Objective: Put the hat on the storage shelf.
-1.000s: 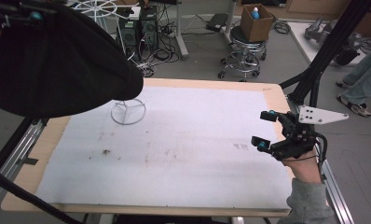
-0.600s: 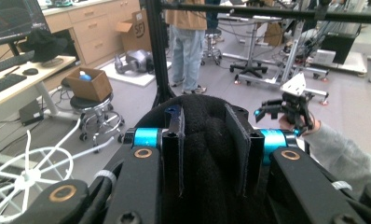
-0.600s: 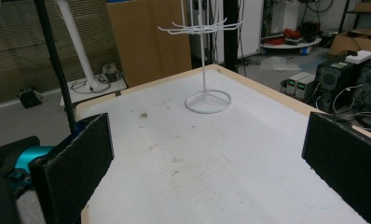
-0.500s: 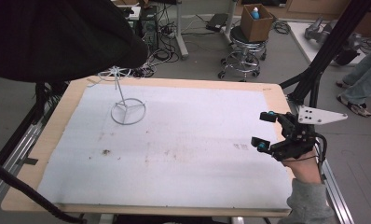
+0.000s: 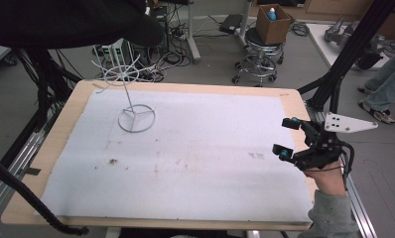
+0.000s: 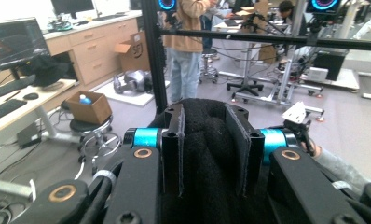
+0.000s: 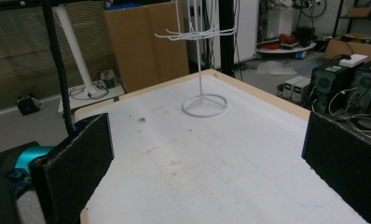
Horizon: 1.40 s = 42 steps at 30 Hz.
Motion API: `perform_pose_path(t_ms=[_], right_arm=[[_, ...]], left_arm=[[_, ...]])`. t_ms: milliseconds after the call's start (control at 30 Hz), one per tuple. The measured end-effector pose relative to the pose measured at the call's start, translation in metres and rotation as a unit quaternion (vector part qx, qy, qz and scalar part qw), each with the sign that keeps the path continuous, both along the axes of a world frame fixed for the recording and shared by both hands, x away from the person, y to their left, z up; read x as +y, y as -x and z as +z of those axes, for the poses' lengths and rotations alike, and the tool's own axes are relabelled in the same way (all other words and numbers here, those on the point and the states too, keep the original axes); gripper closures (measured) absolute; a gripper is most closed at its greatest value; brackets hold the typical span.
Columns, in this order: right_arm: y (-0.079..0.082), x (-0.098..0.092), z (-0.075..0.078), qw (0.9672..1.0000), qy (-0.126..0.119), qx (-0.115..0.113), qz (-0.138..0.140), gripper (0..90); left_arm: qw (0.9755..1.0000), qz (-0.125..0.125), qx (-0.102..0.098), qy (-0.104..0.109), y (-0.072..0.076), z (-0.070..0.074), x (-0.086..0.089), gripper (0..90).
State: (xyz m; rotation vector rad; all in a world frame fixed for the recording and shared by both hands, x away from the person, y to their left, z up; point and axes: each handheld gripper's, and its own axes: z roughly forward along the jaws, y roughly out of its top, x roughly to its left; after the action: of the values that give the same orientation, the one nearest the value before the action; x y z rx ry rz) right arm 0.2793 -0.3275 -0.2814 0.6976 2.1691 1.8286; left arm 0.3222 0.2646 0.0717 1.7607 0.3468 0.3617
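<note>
The table, a pale wooden top covered almost edge to edge by a stained white mat, takes up most of the high view, which lays out the whole of it, while the right gripper view shows a slanted stretch of it running away to the far corner. Across the top left of the high view hangs a big black cloth, cut off by the frame's edges so its full outline is lost. The left gripper view gives what the high view cannot: the same black cloth bunched between the two upright jaws of the left tongs, which are clamped shut on it, lifted clear of the table with the room, a stool and standing people behind. How much cloth hangs below the jaws is hidden by the tongs' own body. A white wire stand rises from its ring base on the far left part of the mat, its spoked top reaching up just under the cloth; whether they touch is hard to tell. In the right gripper view the stand shows from the side, hooked arms fanning out, its top cut off. The right tongs sit over the table's right edge in the person's hand, a grey plate on top, jaws spread wide with nothing between them, well apart from the stand.
</note>
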Motion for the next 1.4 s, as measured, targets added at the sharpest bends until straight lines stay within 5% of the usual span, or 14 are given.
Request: perform_pose_path(t_ms=[167, 733, 1067, 1400], right_arm=[[-0.002, 0.003, -0.002, 1.0000, 0.004, 0.006, 0.002, 0.9], [-0.004, 0.010, -0.004, 0.9997, 0.016, 0.012, 0.009, 0.9], [-0.003, 0.011, -0.005, 0.9997, 0.017, 0.011, 0.010, 0.9], [-0.004, 0.013, -0.005, 0.9996, 0.019, 0.014, 0.015, 0.9]], left_arm=[[0.9999, 0.013, -0.005, -0.003, -0.003, 0.001, 0.000, 69.0], [0.9989, 0.041, -0.020, 0.012, -0.047, -0.023, 0.003, 68.7], [0.9993, 0.035, -0.006, -0.007, -0.052, -0.047, 0.002, 68.3], [0.9989, 0.031, 0.031, -0.016, -0.054, -0.084, 0.007, 67.9]])
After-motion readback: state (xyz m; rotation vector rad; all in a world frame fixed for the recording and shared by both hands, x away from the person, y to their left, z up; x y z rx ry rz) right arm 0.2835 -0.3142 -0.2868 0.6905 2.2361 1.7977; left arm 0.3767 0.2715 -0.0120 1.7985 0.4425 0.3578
